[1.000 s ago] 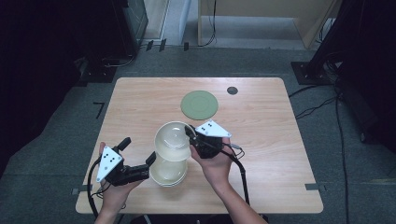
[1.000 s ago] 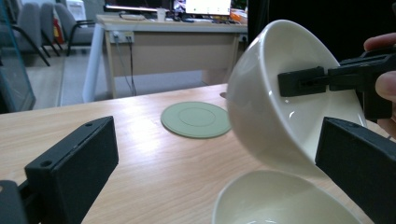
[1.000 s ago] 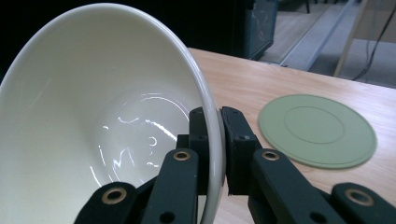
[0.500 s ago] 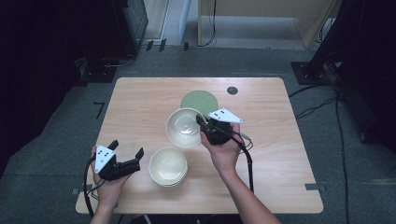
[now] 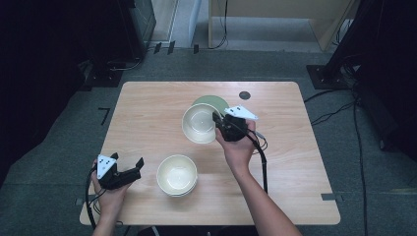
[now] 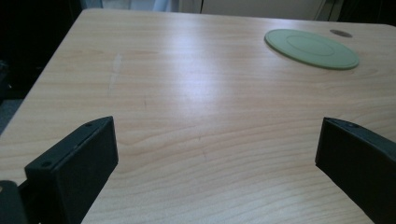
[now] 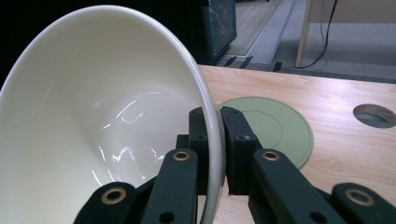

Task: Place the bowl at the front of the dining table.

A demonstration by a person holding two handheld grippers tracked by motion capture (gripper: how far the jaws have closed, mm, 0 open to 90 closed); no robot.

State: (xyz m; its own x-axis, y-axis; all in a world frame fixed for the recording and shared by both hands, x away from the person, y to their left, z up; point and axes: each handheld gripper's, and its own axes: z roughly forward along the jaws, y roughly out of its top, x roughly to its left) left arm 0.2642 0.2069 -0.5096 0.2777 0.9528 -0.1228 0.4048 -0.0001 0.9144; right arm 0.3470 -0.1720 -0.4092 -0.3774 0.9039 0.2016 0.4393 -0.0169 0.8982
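The right gripper (image 7: 217, 140) is clenching the rim of a glossy cream ceramic bowl (image 5: 200, 123), its wall sandwiched between both fingers (image 7: 238, 140), above a flat round green mat (image 7: 275, 126). The left gripper (image 5: 129, 169) is gaping wide, grasping nothing.

1. Your cream bowl (image 5: 200, 123) hangs tilted above the table, its rim pinched, partly over the green plate (image 5: 212, 102).
2. Your stacked bowls (image 5: 177, 175) sit upright near the table's front edge, mouths up.
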